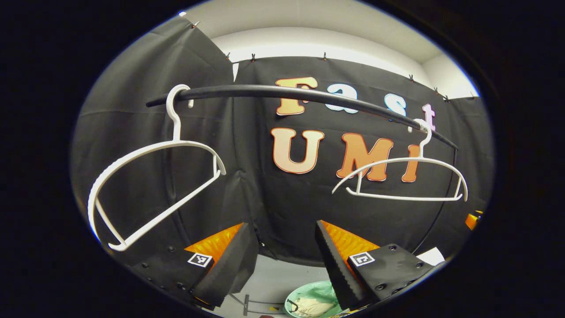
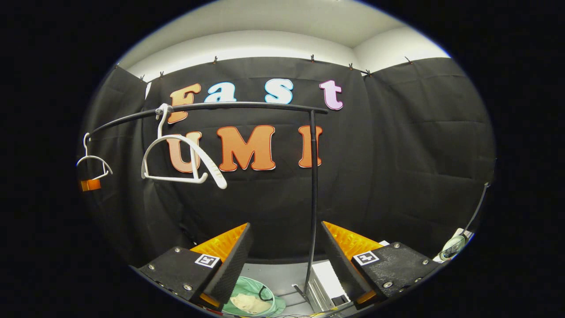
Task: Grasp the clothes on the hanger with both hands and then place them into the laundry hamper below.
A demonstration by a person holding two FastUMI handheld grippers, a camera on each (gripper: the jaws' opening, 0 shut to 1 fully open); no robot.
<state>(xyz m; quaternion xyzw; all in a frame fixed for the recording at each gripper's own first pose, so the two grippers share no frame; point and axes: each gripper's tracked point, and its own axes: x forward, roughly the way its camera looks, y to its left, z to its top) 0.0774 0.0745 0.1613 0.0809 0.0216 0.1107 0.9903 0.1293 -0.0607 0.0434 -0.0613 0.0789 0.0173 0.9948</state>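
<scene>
Two bare white hangers hang from a black rail (image 1: 309, 93): one tilted at the left (image 1: 176, 128), one level at the right (image 1: 397, 197). No clothes are on either. Below, the green laundry hamper (image 1: 309, 290) holds a cream garment (image 1: 311, 306). My left gripper (image 1: 282, 229) is open and empty, held beneath the rail and above the hamper. In the right gripper view, the same hangers (image 2: 207, 164) (image 2: 95, 158) hang left of centre on the rail (image 2: 247, 105). My right gripper (image 2: 286, 227) is open and empty, with the hamper (image 2: 247, 287) and garment (image 2: 247, 302) below its left finger.
The rack's black upright post (image 2: 313, 185) stands straight ahead between the right gripper's fingers. A white box (image 2: 326, 278) sits on the grey floor by the post's foot. A small round object (image 2: 452, 248) lies at the far right. A white sheet (image 1: 430, 255) lies beyond the left gripper's right finger.
</scene>
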